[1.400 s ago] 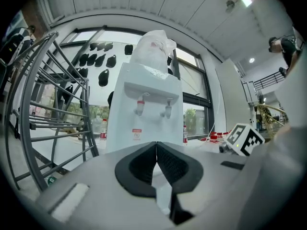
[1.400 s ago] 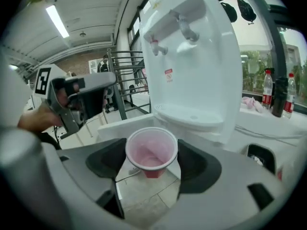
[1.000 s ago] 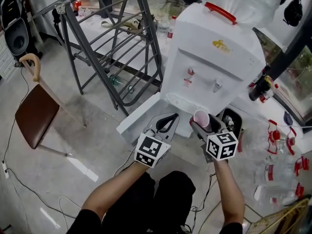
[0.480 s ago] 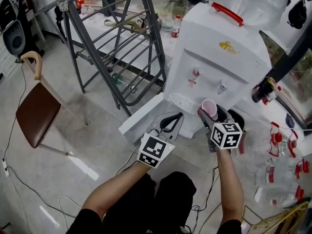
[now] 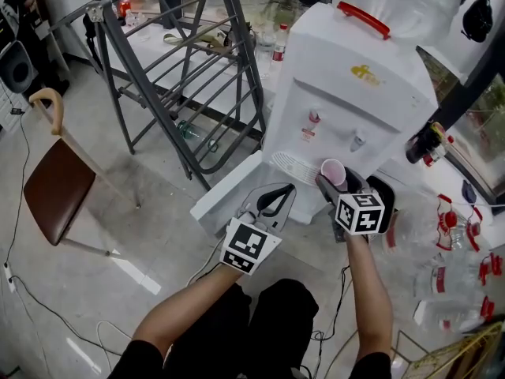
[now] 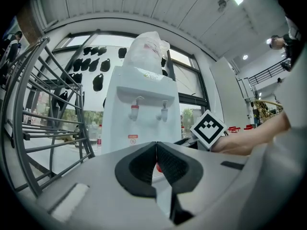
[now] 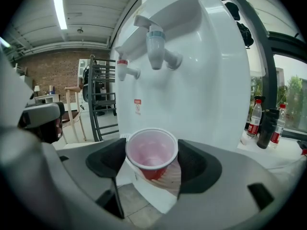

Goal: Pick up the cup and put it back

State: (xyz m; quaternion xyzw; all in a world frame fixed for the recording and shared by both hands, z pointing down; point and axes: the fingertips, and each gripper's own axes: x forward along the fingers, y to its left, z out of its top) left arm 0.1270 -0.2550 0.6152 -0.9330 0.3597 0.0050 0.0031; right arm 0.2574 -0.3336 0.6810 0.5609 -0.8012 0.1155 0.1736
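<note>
My right claw (image 5: 332, 185) is closed on the cup (image 5: 333, 172), one jaw pad on each side of the wall just below the rim. The cup is upright, mouth up, held off the floor in front of the water dispenser (image 5: 355, 93). It sits below the taps (image 7: 156, 47) and near the drip grille (image 5: 290, 166). My left claw (image 5: 271, 202) is closed on nothing and waits beside the right one.

Handling notes, as judgement:
- The cup looks like thin disposable plastic and shows no liquid inside, so treat it as very light.
- The wall will flex and crease under pressure. Apply only enough squeeze to stop slipping.
- The rolled rim is the stiffest zone, so the present hold just below it is the correct place.
- The smooth, tapered wall may slide downward. Keep the cup vertical.
</note>
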